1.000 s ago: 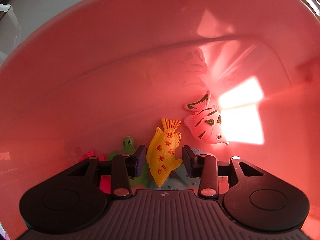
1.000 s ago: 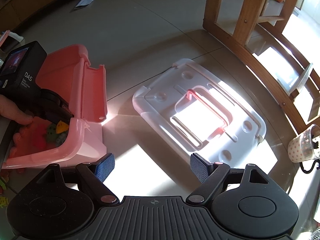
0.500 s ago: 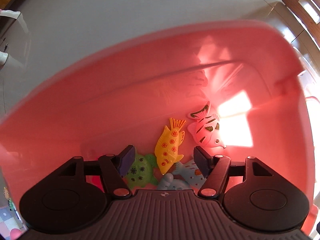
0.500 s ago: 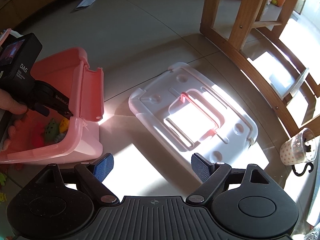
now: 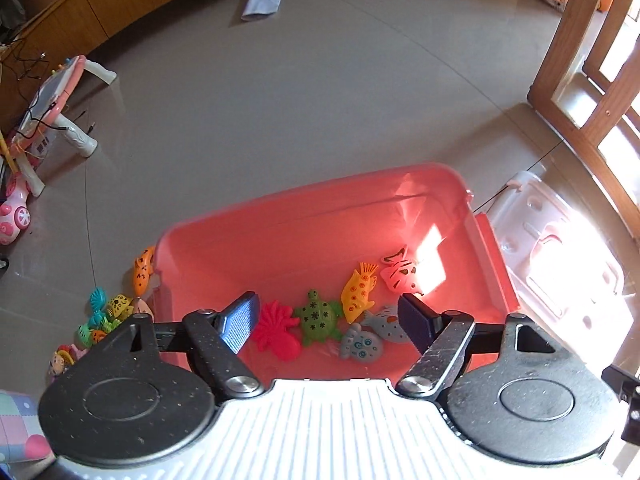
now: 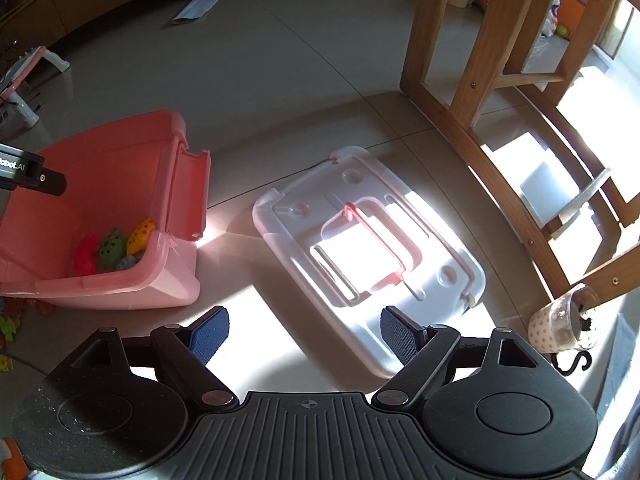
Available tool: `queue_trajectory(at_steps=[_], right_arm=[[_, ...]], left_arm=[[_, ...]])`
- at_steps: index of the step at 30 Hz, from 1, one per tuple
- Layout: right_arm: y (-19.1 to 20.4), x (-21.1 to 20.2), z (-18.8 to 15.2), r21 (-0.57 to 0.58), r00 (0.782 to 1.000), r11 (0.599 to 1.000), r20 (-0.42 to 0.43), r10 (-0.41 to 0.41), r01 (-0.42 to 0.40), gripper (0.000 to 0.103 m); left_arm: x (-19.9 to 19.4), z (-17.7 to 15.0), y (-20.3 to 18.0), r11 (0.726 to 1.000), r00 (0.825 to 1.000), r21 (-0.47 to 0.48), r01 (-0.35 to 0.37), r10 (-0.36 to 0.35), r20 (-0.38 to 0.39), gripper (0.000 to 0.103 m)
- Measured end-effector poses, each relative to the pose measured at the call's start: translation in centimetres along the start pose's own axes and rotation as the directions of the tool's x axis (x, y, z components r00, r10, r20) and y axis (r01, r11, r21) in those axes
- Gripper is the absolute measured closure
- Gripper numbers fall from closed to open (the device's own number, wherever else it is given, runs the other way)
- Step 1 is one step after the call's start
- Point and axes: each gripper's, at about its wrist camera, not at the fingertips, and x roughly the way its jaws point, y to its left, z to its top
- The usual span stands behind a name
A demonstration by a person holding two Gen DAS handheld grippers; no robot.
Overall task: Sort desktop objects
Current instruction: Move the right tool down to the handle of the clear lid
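A tiled floor (image 5: 320,100) filled the room, sunlit on one side. On it sat a pink bin (image 5: 280,240), open-topped, with its white lid (image 6: 368,248) lying flat just beside it. Inside the bin lay a cluster of small toy sea creatures: a red octopus (image 5: 278,334), a green turtle (image 5: 318,316), a yellow fish (image 5: 358,286), a pink striped fish (image 5: 400,274) and grey ones. More toys (image 5: 108,312) lay scattered on the floor against the bin's outer wall. The left tongs (image 5: 328,322) hovered above the bin, spread wide and holding nothing. The right tongs (image 6: 304,334) hung over the lid, equally wide and empty. Sorting seemed partway done; a loose floor toy looked the likeliest next target.
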Motion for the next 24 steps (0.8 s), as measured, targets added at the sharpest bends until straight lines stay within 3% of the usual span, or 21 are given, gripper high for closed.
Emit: queue_trajectory(at_steps=[4, 7, 11, 14, 18, 24], right_arm=[[0.1, -2.5, 2.2, -0.167, 0.999, 0.986, 0.029, 0.03, -0.024, 0.023], [-1.1, -3.7, 3.7, -0.249, 0.999, 0.968, 0.034, 0.037, -0.028, 0.023], [-3.5, -3.5, 5.1, -0.335, 0.998, 0.941, 0.029, 0.05, -0.037, 0.024], [-4.6, -2.2, 5.4, -0.4, 0.998, 0.915, 0.009, 0.062, -0.053, 0.026], [-5.3, 0.5, 4.9, -0.472, 0.996, 0.877, -0.041, 0.082, -0.091, 0.027], [-6.9, 5.4, 3.7, -0.468, 0.989, 0.873, -0.115, 0.089, -0.133, 0.029]], left_arm=[[-2.9, -0.6, -0.5, 0.999, 0.998, -0.038, 0.034, -0.032, 0.053, 0.023], [-4.5, -1.4, -1.6, 0.996, 0.997, -0.075, 0.052, -0.047, 0.065, 0.017], [-6.4, -4.3, -2.5, 0.991, 0.993, -0.093, 0.098, -0.092, 0.07, 0.017], [-6.8, -6.0, -3.5, 0.99, 0.992, -0.083, 0.118, -0.113, 0.061, 0.017], [-7.3, -7.7, -4.9, 0.996, 0.995, -0.025, 0.085, -0.084, 0.057, 0.017], [-7.0, -8.8, -5.6, 0.996, 0.995, -0.018, 0.083, -0.082, 0.049, 0.017]])
